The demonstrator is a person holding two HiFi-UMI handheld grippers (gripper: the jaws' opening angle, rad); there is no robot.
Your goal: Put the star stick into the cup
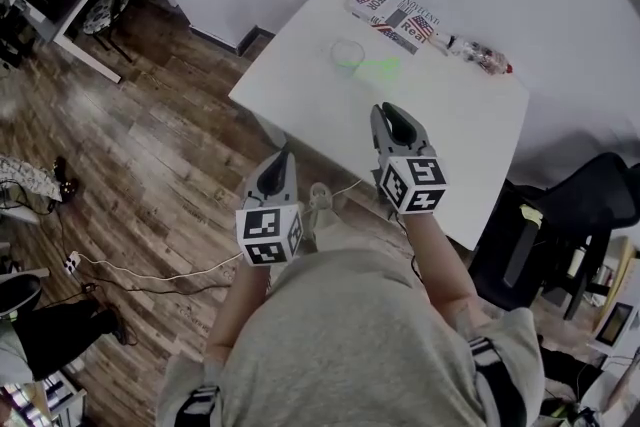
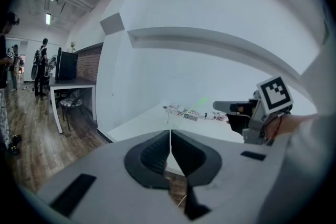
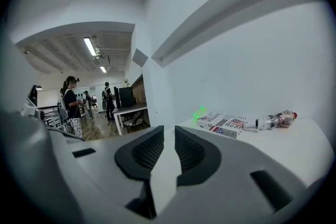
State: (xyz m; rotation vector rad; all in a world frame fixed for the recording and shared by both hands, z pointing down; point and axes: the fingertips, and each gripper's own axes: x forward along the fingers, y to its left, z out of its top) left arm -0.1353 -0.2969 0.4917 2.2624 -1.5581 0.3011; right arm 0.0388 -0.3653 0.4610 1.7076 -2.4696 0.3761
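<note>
table (image 1: 300,80): plain white
cup (image 1: 347,53): clear, green glow right by it
box (image 1: 395,18): stars-and-stripes print, red/white/blue
floor (image 1: 170,165): brown wood planks
left gripper (image 1: 282,158), right gripper (image 1: 392,113): grey, black pads, black-and-white marker cubes

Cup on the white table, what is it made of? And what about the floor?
The cup looks like clear plastic, maybe glass: the white table shows straight through it. The floor looks like wood planks, or a laminate made to look like wood: it has brown grain, plank seams and a slight shine.
</note>
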